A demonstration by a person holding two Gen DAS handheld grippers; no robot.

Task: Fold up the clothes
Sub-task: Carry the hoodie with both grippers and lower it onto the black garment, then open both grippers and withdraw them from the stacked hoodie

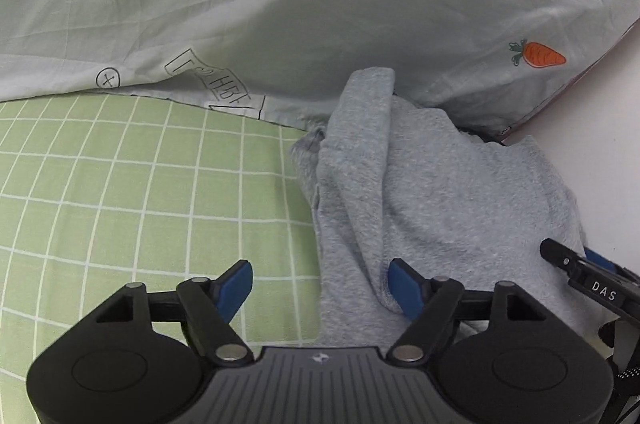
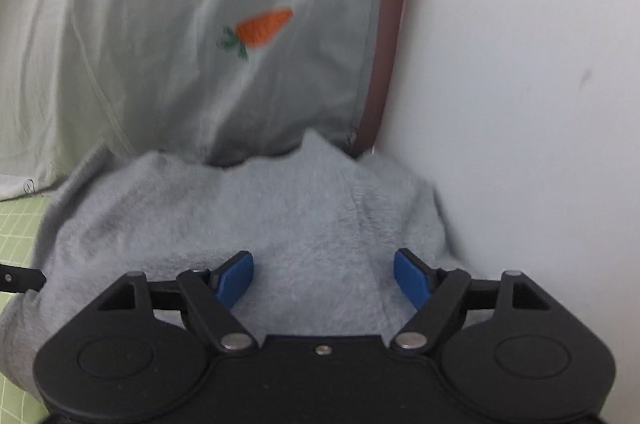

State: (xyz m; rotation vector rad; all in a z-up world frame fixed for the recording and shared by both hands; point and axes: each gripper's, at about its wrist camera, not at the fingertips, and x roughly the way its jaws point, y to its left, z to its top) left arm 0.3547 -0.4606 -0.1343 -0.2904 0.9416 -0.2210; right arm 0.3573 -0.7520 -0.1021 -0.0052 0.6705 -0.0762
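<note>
Left wrist: left gripper (image 1: 320, 286) spread, empty, over the near-left edge of the grey fleece garment (image 1: 432, 208) bunched by the wall, likely released there.
Right wrist: right gripper (image 2: 324, 280) spread above garment, gripping nothing.

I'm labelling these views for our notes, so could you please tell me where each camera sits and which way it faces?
Left wrist: sits on the left claw, looking forward and down at the green checked sheet, the grey garment and the carrot pillow; its own open blue pads show, plus the right claw's tip at the right edge.
Right wrist: sits on the right claw, looking over the grey garment toward the pillow and white wall; its open pads show.
Shared: garment, carrot print, sheet.
</note>
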